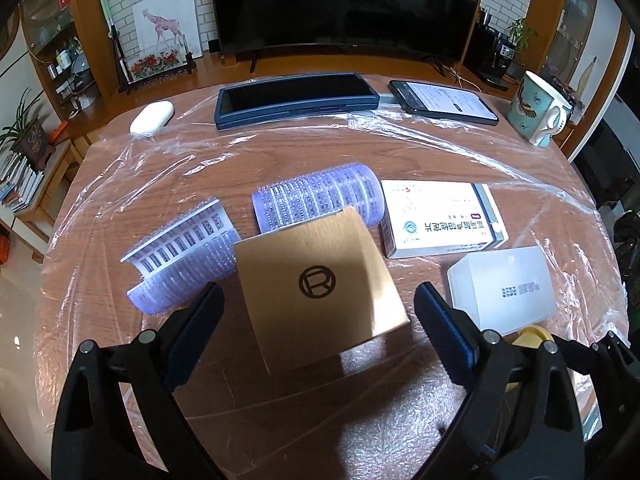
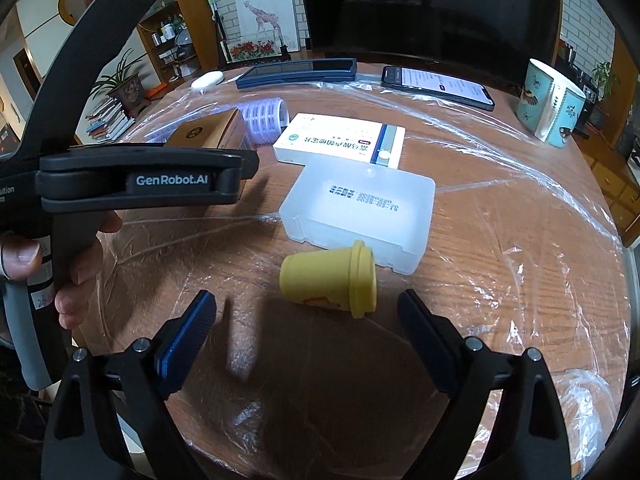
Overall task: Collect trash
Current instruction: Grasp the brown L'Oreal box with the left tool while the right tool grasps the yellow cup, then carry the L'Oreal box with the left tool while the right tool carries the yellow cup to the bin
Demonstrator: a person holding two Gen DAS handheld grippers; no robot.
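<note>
We have both claws spread wide and holding nothing. The left claw (image 1: 320,312) hovers over the brown cardboard box (image 1: 320,284), its fingers either side of it but not touching. The right claw (image 2: 308,316) faces the yellow cup (image 2: 332,276), which lies on its side just in front of the frosted plastic case (image 2: 360,212).

Taking the case as our landmark: the white medicine box (image 2: 340,142) lies just behind it, the cardboard box to its left, and the two purple hair rollers (image 1: 320,196) beyond and left of that box.

What worries us most is the cup. We judge it could roll away if one finger touches it before the other. The cardboard box looks wide for the left claw's spread, so a corner may catch and push it into the rollers. The clear plastic film (image 2: 520,208) covering the surface (image 2: 480,280) is wrinkled and loose, and a fingertip could snag it and drag everything along.

Behind the case, at the far edge, sit a tablet (image 1: 296,98), a lit phone (image 1: 444,102), a white mouse-like object (image 1: 152,116) and a patterned mug (image 2: 550,102). We must not mistake these for trash. Beyond them stand a dark television (image 1: 348,0), a giraffe picture (image 1: 166,20), brick wall, wooden shelving and potted plants.
</note>
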